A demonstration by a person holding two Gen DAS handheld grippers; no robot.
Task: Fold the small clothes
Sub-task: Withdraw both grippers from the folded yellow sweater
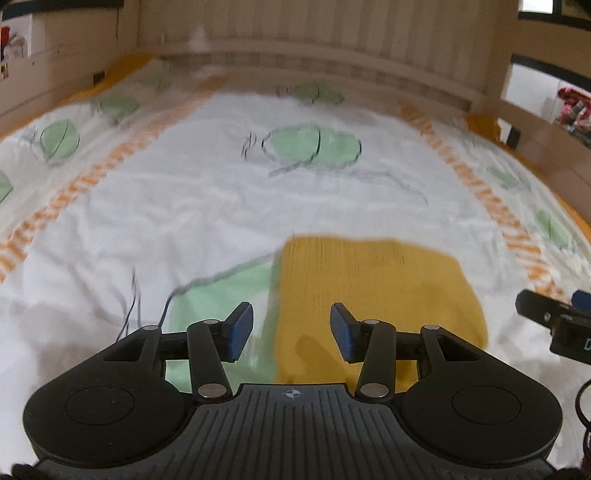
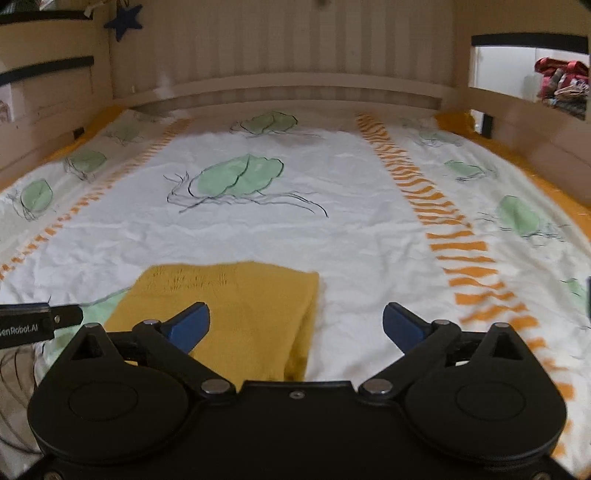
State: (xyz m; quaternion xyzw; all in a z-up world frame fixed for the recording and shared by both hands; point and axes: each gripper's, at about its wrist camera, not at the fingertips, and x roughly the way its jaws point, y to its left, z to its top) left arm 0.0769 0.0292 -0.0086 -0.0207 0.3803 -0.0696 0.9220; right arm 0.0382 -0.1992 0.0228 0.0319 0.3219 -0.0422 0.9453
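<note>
The yellow cloth (image 1: 373, 306) lies folded flat on the bedsheet (image 1: 207, 206). Both the left gripper (image 1: 291, 328) and right gripper (image 2: 295, 325) hover over it with jaws spread, holding nothing. Only the right view shows a blue star (image 2: 123, 20).
</note>
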